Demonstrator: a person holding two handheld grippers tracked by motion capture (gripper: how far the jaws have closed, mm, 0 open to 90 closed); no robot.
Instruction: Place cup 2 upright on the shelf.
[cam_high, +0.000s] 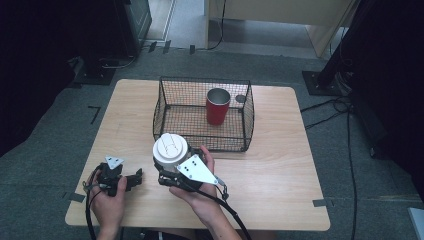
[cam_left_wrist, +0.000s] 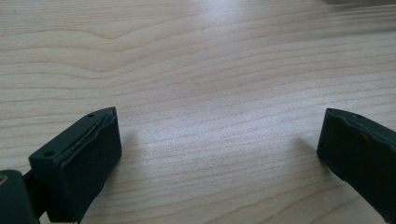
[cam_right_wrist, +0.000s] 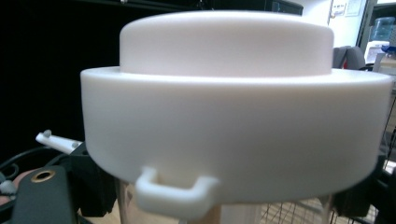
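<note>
While my right gripper (cam_high: 167, 175) pinches the white lidded container (cam_high: 170, 151) above the table's (cam_high: 280, 165) near side, the wire basket (cam_high: 202, 114) stands just beyond it, a red cup (cam_high: 218, 106) upright inside. Off to the side, my left gripper (cam_high: 131, 181) rests spread over bare wood.

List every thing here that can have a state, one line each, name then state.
white lidded cup: lid on, upright, held off the table by the right gripper.
right gripper: shut on the white lidded cup.
left gripper: open, nothing between its jaws, low over the table.
red cup: upright, open-topped, standing inside the wire basket.
wire basket: upright on the table, open at the top.
</note>
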